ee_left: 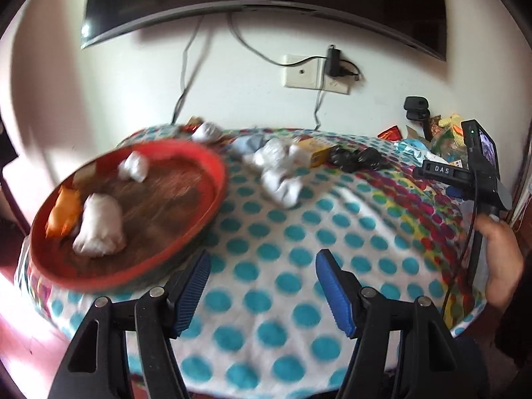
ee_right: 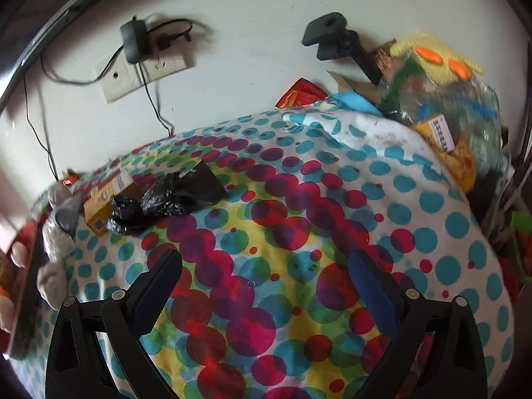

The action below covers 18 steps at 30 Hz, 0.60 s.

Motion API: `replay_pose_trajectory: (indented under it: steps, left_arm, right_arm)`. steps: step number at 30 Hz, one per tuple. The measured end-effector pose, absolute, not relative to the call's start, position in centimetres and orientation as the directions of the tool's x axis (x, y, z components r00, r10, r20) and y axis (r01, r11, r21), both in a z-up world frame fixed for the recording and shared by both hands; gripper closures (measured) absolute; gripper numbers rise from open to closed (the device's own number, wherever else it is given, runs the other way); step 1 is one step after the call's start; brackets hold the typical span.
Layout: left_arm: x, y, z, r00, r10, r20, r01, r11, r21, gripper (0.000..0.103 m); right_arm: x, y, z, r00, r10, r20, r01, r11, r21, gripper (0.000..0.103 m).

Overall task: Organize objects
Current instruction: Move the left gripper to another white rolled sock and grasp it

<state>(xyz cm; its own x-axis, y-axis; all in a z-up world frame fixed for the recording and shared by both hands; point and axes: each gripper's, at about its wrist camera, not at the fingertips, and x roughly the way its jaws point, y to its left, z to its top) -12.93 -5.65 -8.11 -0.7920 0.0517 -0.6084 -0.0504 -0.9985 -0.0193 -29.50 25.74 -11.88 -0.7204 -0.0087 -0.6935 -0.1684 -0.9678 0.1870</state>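
A: Where are the things being sorted?

B: A round red tray point(ee_left: 212, 166) sits at the left of the table, its near rim close to the table's left edge. Inside lie two white bundles point(ee_left: 99, 229), an orange packet point(ee_left: 65, 211) and a pale scrap I cannot make out. It is blurred.

A: And what is outside the tray?

B: More white bundles point(ee_left: 279, 173) lie just right of its rim. Behind them a yellow box point(ee_right: 99, 212) touches a crumpled black bag point(ee_right: 166, 199), both near the wall side of the dotted tablecloth point(ee_left: 282, 266).

A: The tools?

B: The left gripper point(ee_left: 262, 286) has its blue pads apart with nothing between them, over bare cloth just beside the tray. The right gripper point(ee_right: 266, 286) stands wide apart, also with nothing between its fingers, above the multicoloured patch. A hand point(ee_left: 502, 262) holds it at the right.

A: Room to move?

B: The middle and near part of the cloth is bare. The far right corner is crowded: a heap of packets and a yellow knitted toy point(ee_right: 432, 53), with the cloth rucked up against it. A black clamp point(ee_right: 332, 40) stands by the wall.
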Motion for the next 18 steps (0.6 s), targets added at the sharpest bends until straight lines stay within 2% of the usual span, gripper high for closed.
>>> replay_pose_trajectory:
  steps: [7,11,15,18]
  left_arm:
    - [-21.3,-1.3,-8.8,-0.744,-0.002,-0.669,-0.029,-0.999,0.035,0.036]
    - [-25.0,-0.9,-10.0,-0.714,-0.052,-0.698,0.008,-0.998,0.066,0.036]
    - [-28.2,-1.2,-11.3,-0.675,-0.113,-0.729,0.041,-0.992,0.116,0.036]
    - [-29.8,-2.1,-12.6,-0.641,-0.074,-0.764,0.051,-0.997,0.054,0.036]
  right_arm:
    - [-29.8,27.1,-12.8,-0.684,-0.063,-0.727,-0.205,-0.939,0.275,0.003]
    - [-29.4,27.9,-12.9,-0.705,-0.122,-0.699,-0.187,-0.919,0.348,0.002]
    - [-29.4,28.0,-12.9,-0.708,-0.139,-0.692,-0.176,-0.915,0.364,0.000]
    - [-29.5,27.9,-12.8,-0.707,-0.143,-0.693,-0.170,-0.916,0.363,0.000]
